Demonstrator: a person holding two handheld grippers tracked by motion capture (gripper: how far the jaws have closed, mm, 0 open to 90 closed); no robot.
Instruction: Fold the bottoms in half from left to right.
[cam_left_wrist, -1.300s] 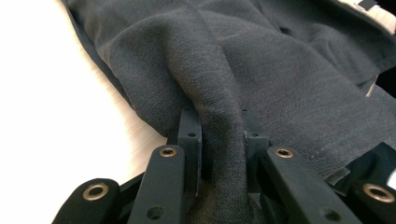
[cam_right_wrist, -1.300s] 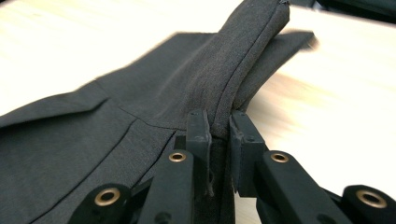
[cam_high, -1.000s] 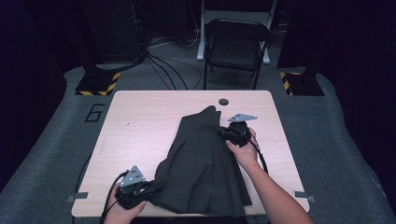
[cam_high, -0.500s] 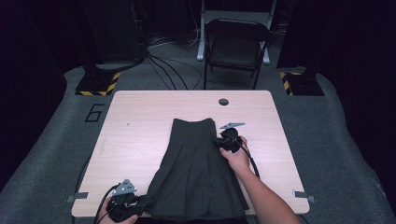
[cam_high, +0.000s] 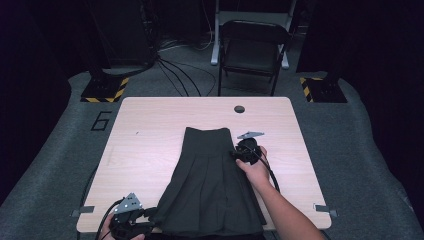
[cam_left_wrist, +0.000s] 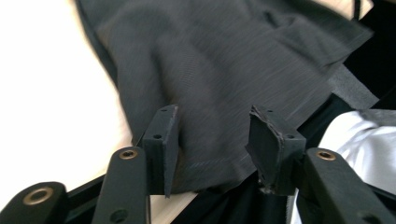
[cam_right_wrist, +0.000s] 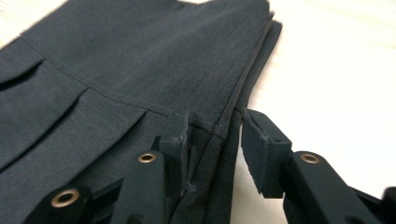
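A light wooden table (cam_high: 150, 145) stands on grey carpet, with a round cable hole (cam_high: 239, 109) near the middle of its far edge. A dark folding chair (cam_high: 252, 50) sits beyond the far edge, and 2 black bases with yellow-and-black hazard striping rest on the floor, 1 at the far left (cam_high: 105, 89) and 1 at the far right (cam_high: 320, 89).

A dark grey pleated skirt (cam_high: 210, 185) lies flat on the table, right of centre. Its narrow waistband points to the far side, and its wide hem reaches the near edge and hangs slightly over it. Pleats run lengthwise from a seam below the waist panel.

The right gripper (cam_high: 246, 150), held in the person's right hand (cam_high: 256, 170), sits at the skirt's right edge just below the waist. In the right gripper view its jaws stand apart, with the skirt's side seam (cam_right_wrist: 224, 126) lying between them, not pinched.

The left gripper (cam_high: 131, 220) is at the near left corner of the table, just beside the hem's left corner. In the left gripper view its 2 jaws are spread wide over the hem edge (cam_left_wrist: 219, 172), clamping nothing.
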